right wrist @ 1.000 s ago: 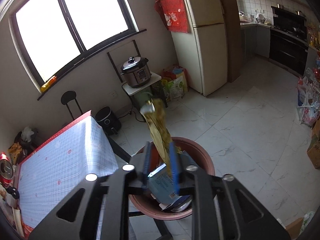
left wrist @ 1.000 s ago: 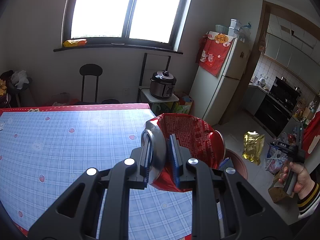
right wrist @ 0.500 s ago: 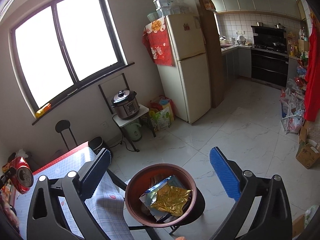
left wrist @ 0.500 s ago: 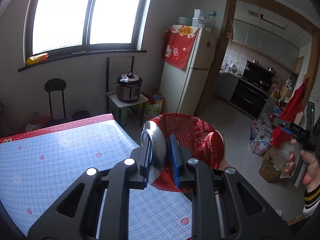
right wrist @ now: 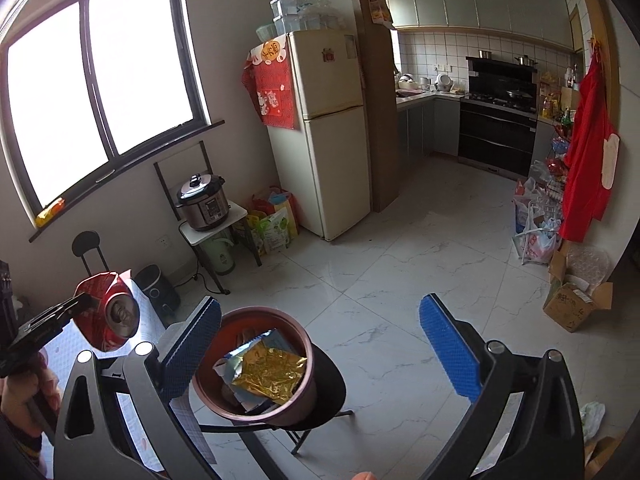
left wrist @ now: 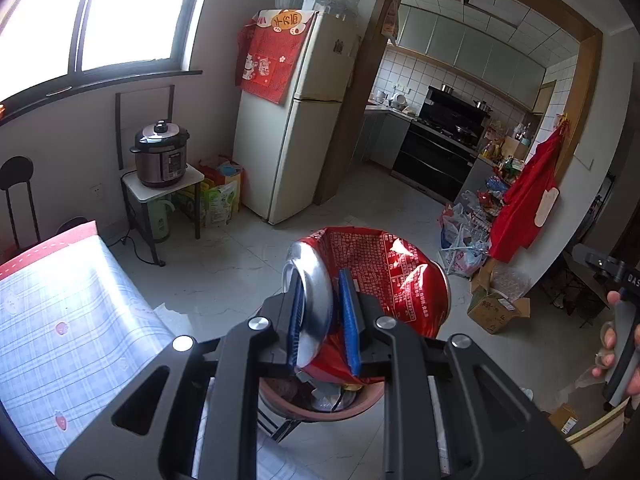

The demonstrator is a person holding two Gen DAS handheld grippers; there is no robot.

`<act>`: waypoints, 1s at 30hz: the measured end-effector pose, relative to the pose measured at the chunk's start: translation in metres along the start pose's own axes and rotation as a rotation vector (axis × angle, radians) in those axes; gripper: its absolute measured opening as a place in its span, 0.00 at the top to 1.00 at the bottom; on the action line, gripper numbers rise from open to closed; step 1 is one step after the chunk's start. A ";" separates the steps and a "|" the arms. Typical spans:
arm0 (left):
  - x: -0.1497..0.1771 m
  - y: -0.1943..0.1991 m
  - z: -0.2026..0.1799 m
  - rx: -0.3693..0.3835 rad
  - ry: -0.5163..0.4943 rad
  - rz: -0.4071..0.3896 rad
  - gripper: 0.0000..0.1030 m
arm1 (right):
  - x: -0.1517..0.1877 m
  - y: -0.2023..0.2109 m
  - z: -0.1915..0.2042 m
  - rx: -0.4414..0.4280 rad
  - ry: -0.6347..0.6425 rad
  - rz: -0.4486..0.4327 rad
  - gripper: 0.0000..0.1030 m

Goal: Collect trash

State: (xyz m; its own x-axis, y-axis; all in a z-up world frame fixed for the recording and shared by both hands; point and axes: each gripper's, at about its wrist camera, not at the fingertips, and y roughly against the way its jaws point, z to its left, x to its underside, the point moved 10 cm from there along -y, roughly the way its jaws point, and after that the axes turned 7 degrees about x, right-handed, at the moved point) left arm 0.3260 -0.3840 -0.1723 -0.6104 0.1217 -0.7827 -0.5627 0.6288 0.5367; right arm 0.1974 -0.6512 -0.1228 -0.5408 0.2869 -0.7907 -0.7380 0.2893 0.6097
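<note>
The crushed red aluminium can [left wrist: 380, 276] carries dense small white print on its side, too fine to read. An orange oval tag [left wrist: 285, 21] on the red cloth hanging over the cream refrigerator [left wrist: 296, 120] bears dark Chinese characters; they cannot be made out with certainty. The black handle of the right claw [left wrist: 616, 272] shows white letters at the frame edge, reading roughly "DAS", cut off. The cardboard box [right wrist: 574, 304] on the floor carries a printed label, illegible.
</note>
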 end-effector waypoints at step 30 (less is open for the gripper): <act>-0.010 0.212 0.038 -0.239 -0.069 -0.120 0.06 | 0.002 0.070 0.119 -0.129 0.069 -0.038 0.05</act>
State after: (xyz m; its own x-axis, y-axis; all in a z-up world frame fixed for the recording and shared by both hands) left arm 0.2341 -0.2223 -0.0625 -0.4967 0.1149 -0.8603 -0.7493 0.4435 0.4918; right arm 0.1927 -0.5216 -0.0756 -0.5347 0.2130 -0.8177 -0.8017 0.1782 0.5706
